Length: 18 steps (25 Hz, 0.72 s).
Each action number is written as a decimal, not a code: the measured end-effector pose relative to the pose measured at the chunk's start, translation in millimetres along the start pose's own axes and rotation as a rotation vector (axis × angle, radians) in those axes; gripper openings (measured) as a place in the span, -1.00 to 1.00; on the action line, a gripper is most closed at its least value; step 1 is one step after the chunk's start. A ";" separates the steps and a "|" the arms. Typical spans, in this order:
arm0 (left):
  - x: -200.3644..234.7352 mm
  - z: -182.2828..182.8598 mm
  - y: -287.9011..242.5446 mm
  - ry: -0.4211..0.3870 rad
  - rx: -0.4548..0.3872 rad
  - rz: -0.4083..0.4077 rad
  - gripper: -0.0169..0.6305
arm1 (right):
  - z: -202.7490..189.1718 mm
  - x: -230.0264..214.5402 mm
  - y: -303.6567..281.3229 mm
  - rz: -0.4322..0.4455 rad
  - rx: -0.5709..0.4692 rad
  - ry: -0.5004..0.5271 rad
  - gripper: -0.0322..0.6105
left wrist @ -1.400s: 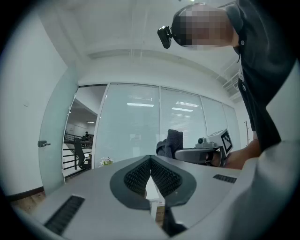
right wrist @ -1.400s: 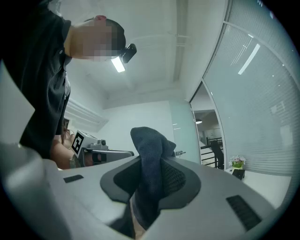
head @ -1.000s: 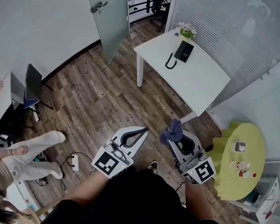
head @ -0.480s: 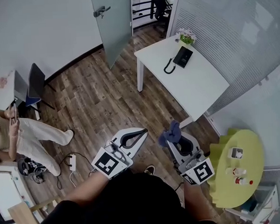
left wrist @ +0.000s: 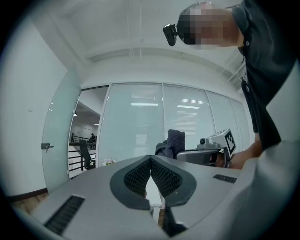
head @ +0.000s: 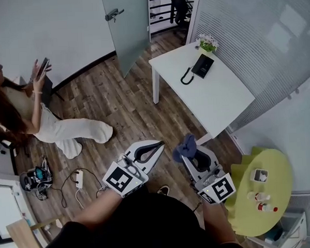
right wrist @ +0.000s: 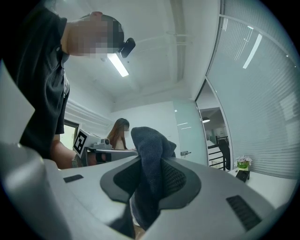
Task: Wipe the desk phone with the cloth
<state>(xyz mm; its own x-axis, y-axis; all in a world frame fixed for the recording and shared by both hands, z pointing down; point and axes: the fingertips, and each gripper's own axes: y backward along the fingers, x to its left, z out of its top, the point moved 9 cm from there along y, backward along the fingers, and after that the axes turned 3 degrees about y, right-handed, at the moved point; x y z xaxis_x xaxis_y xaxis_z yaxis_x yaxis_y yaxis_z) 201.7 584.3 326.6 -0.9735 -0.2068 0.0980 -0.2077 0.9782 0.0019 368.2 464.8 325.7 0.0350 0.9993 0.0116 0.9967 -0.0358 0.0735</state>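
The right gripper point(head: 192, 154) is still squeezing the cloth point(head: 184, 144), the left gripper point(head: 158, 144) is staying shut and empty, and the person point(head: 41, 119) on the left is moving

Head camera looks steeply down, white table point(head: 215, 92) well ahead. Cameras on left gripper point(head: 157, 144) and right gripper point(head: 191, 153) sit close behind their jaws, tilted up toward that table; all share the glass door point(head: 126, 24) beside it.
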 end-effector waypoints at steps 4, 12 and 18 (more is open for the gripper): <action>22.4 -2.3 -15.2 0.003 0.002 -0.018 -0.92 | -4.5 -16.5 -18.4 -0.012 0.009 -0.005 -0.55; 108.2 -0.9 -47.4 0.018 -0.017 -0.090 -0.92 | -11.1 -52.4 -89.2 -0.080 0.037 0.000 -0.55; 182.8 5.9 -65.0 0.030 -0.028 -0.151 -0.92 | -12.7 -76.1 -153.8 -0.140 0.042 0.007 -0.55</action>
<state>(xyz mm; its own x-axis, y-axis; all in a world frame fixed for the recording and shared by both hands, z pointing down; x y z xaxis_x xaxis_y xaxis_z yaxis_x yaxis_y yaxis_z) 36.7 482.8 338.5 -0.9278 -0.3519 0.1238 -0.3487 0.9361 0.0469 211.4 394.2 326.2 -0.1053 0.9944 0.0113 0.9939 0.1048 0.0327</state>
